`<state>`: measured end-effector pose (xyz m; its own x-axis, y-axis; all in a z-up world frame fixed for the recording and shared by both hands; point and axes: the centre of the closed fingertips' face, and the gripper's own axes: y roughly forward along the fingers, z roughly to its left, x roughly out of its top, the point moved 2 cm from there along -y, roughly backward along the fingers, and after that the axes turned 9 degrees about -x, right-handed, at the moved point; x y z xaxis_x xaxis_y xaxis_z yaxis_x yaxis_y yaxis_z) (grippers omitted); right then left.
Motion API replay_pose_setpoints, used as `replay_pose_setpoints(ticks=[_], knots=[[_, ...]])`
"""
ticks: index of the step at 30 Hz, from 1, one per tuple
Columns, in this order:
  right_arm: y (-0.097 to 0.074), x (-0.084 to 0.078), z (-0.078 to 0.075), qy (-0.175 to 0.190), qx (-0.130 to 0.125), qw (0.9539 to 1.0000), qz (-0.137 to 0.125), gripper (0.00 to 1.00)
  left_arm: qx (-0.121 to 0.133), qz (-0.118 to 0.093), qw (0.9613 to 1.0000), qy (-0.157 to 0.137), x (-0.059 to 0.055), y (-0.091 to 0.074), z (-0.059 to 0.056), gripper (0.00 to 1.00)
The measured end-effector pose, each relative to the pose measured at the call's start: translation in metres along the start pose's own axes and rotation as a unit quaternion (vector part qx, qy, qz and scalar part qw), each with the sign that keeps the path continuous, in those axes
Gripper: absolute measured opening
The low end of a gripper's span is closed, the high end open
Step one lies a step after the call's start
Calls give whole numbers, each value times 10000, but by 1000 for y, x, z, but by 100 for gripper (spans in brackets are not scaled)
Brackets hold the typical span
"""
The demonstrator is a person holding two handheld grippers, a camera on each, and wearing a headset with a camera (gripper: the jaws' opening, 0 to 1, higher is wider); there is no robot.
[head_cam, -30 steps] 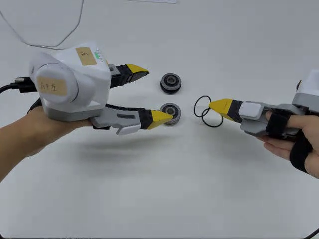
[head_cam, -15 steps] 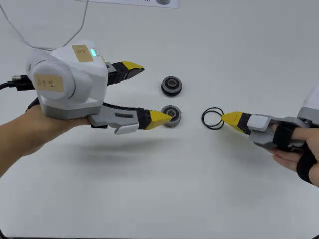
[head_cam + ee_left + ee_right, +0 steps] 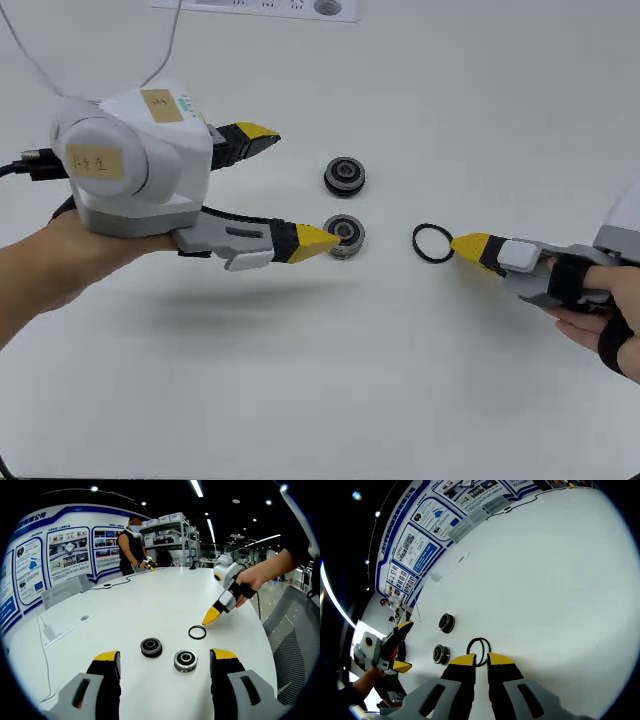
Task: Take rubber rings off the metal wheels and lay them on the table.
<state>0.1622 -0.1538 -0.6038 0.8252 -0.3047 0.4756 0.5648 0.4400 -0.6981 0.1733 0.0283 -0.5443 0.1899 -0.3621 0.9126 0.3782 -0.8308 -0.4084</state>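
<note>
Right tongs [image 3: 458,243] drew back, rubber ring [image 3: 415,243] lying just beyond their tips

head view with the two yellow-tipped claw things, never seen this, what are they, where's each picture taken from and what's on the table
They are hand-held grippers, one in each of a person's hands; the yellow tips are the jaws. The head view comes from a camera on the person's headset. The two round pictures come from a camera riding on each gripper, looking along its jaws. On the white table lie two metal wheels, a far wheel and a near wheel, plus a black rubber ring. The left gripper is open, facing the wheels. The right gripper is shut, its tip beside the ring. Neither holds anything.
</note>
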Motion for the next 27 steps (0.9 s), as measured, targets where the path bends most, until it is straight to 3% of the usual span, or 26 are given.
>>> replay_pose_setpoints(ticks=[2, 9, 17, 23, 27], knots=[[-3, -1, 2, -106, -51, 9999, -39, 11, 19, 4, 10000, -8, 0, -1, 2, 76], [-13, 4, 11, 20, -11, 9996, -270, 11, 44, 76, 10000, -34, -1, 0, 6, 78], [-19, 17, 23, -63, 129, 9984, -551, 11, 138, 102, 9998, -43, 1, 17, 23, 73], [-16, 21, 28, -44, 268, 9978, -613, 11, 111, 166, 9998, 14, 2, 35, 34, 60], [-11, 20, 35, -60, 532, 9968, -587, 13, 19, 238, 9997, 23, -2, 49, 39, 50]])
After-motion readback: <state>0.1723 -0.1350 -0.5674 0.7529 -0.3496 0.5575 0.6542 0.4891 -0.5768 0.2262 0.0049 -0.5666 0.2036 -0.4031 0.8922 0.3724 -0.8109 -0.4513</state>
